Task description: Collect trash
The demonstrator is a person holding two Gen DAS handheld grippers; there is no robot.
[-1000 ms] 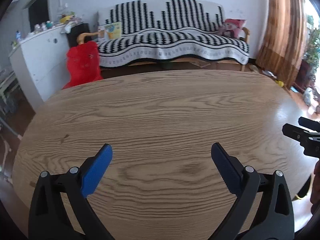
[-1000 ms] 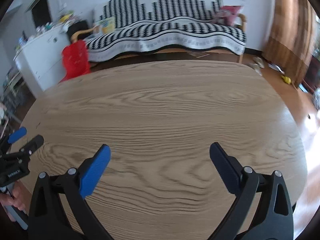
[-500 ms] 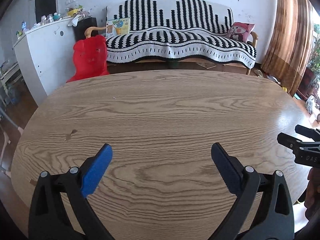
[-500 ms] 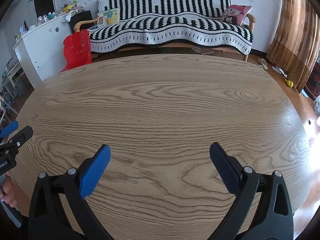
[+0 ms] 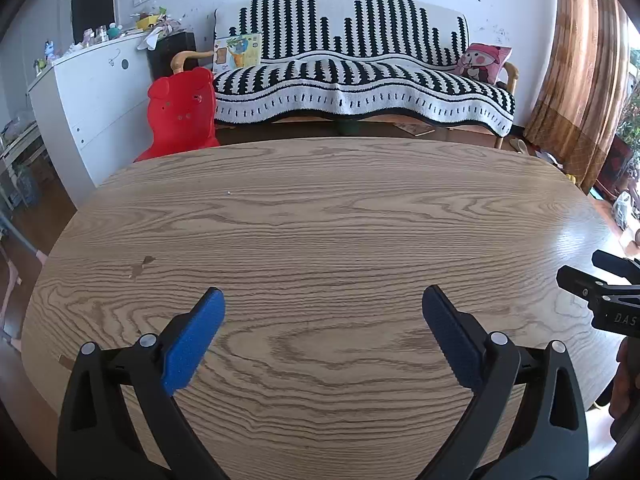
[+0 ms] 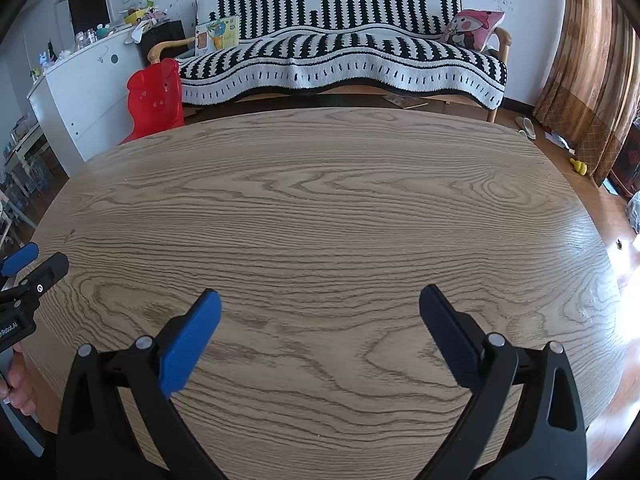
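No trash shows on the wooden table (image 5: 320,216) in either view. My left gripper (image 5: 322,302) is open and empty above the near part of the table; it also shows at the left edge of the right wrist view (image 6: 34,262). My right gripper (image 6: 320,304) is open and empty above the near part of the table (image 6: 320,208); it also shows at the right edge of the left wrist view (image 5: 588,268). The tabletop has only a small chipped mark (image 5: 140,267) near its left side.
Behind the table stand a sofa with a black-and-white striped cover (image 5: 360,80), a red plastic child's chair (image 5: 180,112), and a white cabinet (image 5: 84,96) with clutter on top. Brown curtains (image 5: 580,80) hang at the right. Small items lie on the floor at the right (image 6: 578,166).
Both cameras have tilted up and pulled back a little, so more of the sofa and room shows. Both grippers stay open and empty.
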